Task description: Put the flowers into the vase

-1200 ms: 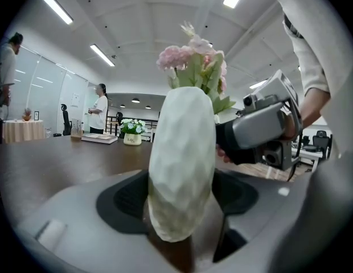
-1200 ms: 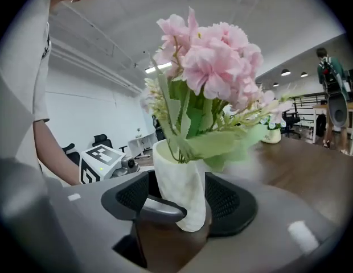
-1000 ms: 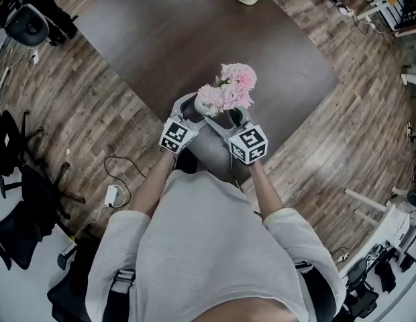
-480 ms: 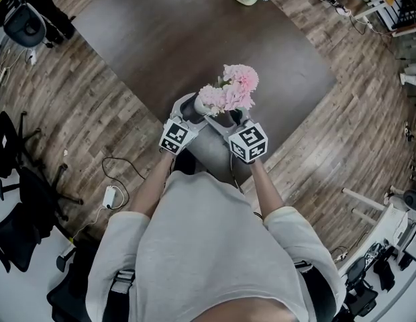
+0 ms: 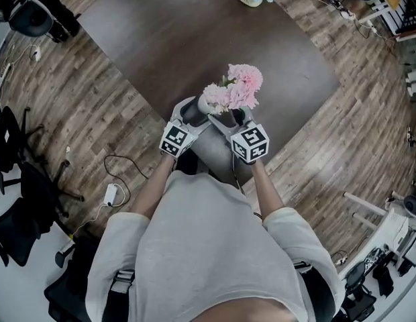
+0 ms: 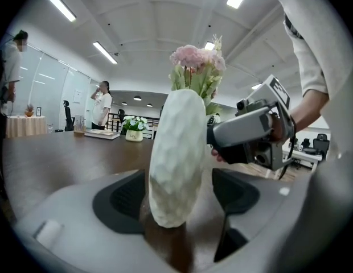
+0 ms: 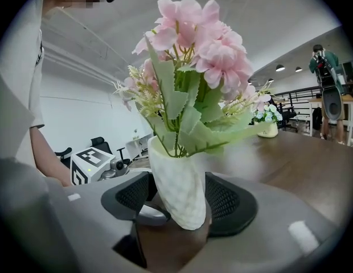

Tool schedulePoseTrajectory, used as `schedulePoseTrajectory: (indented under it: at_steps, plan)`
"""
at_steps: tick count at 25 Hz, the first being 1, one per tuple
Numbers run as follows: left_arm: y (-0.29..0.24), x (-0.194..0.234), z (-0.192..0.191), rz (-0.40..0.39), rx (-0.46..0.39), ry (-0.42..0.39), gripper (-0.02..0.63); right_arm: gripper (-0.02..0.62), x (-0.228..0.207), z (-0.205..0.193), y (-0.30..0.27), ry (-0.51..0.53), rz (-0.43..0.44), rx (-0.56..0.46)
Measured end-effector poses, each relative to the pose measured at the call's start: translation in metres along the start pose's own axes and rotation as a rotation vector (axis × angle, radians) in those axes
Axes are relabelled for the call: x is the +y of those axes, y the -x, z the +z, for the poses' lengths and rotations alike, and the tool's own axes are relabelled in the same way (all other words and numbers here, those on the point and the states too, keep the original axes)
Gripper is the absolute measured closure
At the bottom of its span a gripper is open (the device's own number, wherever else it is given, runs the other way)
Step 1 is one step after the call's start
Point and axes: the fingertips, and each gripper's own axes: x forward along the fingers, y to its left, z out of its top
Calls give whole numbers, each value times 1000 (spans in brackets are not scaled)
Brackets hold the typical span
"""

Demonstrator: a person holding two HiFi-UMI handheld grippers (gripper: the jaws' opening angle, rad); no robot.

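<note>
A broad dark brown table fills the upper centre of the head view. At its near edge, mid-frame, a white dimpled egg-shaped vase leans slightly. The right gripper clamps the vase's lower body, both black ribbed pads pressed against it. The left gripper only brackets it, jaws spread, with a gap beside one pad. The risk is that the vase, top-heavy and near the edge, could topple or slide off if the right grip lets go while it leans. The bunch of pink flowers with toothed green leaves already sits in its mouth, blooms upright and fanned.
</note>
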Motion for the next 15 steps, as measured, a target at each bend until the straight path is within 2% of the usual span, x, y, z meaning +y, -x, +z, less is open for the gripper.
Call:
schedulePoseTrajectory:
  at_steps: [8, 15]
  plan:
    - [14, -13, -11, 49, 23, 47, 249, 302, -3, -14, 12, 4, -23, 12]
    - [31, -35, -13, 108, 23, 46, 372, 409, -4, -25, 43, 14, -37, -7]
